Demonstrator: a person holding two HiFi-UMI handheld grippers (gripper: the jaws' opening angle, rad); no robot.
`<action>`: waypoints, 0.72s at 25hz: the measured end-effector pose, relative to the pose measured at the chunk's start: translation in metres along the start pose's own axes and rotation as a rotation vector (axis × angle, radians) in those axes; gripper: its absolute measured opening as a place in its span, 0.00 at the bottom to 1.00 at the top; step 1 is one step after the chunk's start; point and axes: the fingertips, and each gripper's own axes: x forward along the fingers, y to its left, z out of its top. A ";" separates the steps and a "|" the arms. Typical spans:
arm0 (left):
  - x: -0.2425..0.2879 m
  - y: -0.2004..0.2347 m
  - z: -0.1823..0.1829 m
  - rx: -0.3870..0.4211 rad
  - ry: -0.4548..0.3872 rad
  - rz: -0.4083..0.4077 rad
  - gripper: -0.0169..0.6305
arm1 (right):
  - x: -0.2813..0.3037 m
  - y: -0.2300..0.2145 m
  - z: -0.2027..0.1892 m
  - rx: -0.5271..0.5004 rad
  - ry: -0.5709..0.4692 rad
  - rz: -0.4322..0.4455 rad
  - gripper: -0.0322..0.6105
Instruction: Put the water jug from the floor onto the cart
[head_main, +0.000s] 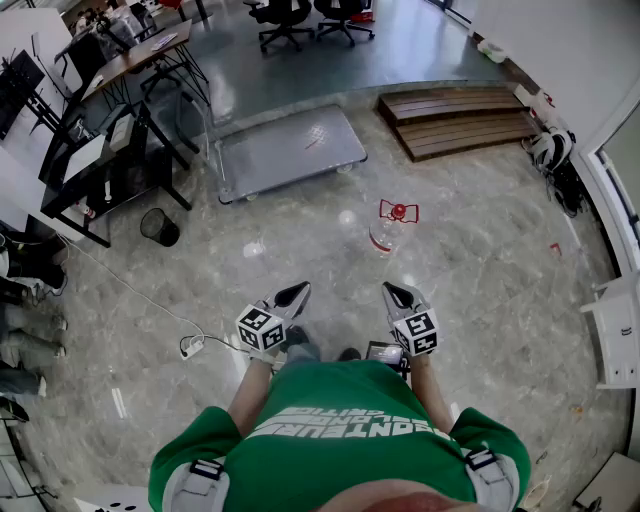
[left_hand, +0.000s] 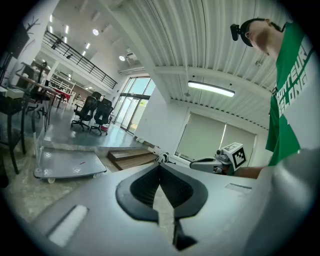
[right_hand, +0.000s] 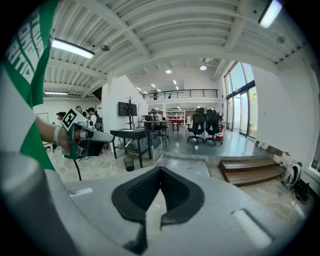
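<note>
The clear, red-capped water jug (head_main: 384, 234) is standing on the glossy marbled floor (head_main: 480, 270), well apart from the flat grey cart (head_main: 285, 150), a round black bin (head_main: 160, 227) sitting leftward, while the left tongs (head_main: 299, 291) and right tongs (head_main: 391, 291) are hovering empty, pressed together.

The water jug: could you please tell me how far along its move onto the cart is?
Nothing is done yet: the clear water jug with the red handle stands on the floor, apart from the grey flat cart. Nothing is in hand: the left gripper and right gripper are shut and empty, short of the jug. Left: grasp it, carry it over, set it on the cart.
</note>
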 end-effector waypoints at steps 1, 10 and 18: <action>0.001 -0.004 -0.001 0.002 -0.002 0.000 0.04 | -0.002 0.000 0.000 -0.004 -0.006 0.003 0.04; 0.008 -0.032 -0.010 0.007 -0.013 0.002 0.04 | -0.029 -0.006 -0.008 0.002 -0.030 0.002 0.04; 0.015 -0.046 -0.021 -0.001 -0.007 -0.013 0.04 | -0.040 -0.013 -0.023 0.052 -0.030 -0.011 0.04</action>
